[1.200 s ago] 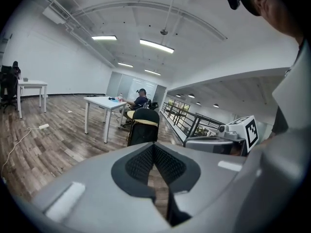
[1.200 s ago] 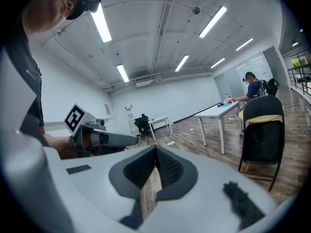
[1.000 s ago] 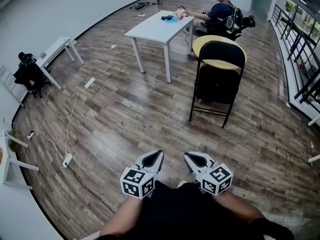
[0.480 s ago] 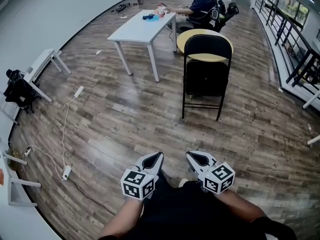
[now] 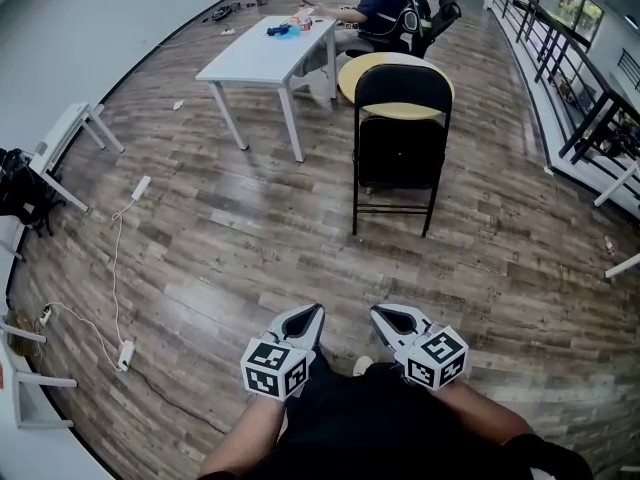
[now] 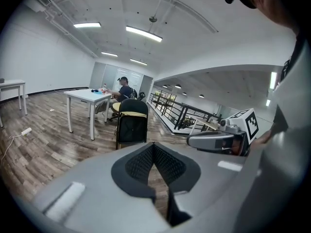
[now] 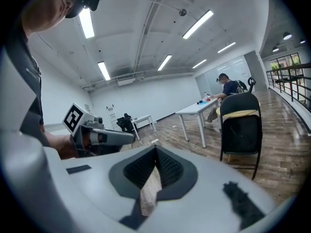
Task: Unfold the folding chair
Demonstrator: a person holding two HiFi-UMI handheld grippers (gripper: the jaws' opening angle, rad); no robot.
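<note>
The folding chair (image 5: pixel 400 153) stands mid-floor, with a round table (image 5: pixel 347 76) just behind it. A long table (image 5: pixel 260 53) is to their left, and a seated person (image 5: pixel 380 3) at its far end. A cable (image 5: pixel 114 258) lies near the floor's left edge.

**A bare, open office or lab hall**

The room is large and almost unfurnished, with a wood-plank floor (image 5: pixel 230 238), plain white walls (image 5: pixel 100 18) and long tube lights (image 6: pixel 143 33) on a high ceiling. The white table (image 5: pixel 262 56) is the main piece of furniture. A seated person (image 5: pixel 380 3) works at its far end among a few small items. Just right of the table stand a round yellow tabletop (image 5: pixel 365 68) and a black folding chair (image 5: pixel 400 138). Well left of the table, against the wall, is a smaller white table (image 5: pixel 70 128) with a black bag (image 5: pixel 15 193) beside it. A power strip (image 5: pixel 141 187) and its cable (image 5: pixel 113 258) lie loose on the floor there. Far right of the table, a black railing (image 5: pixel 560 78) edges the floor.
</note>
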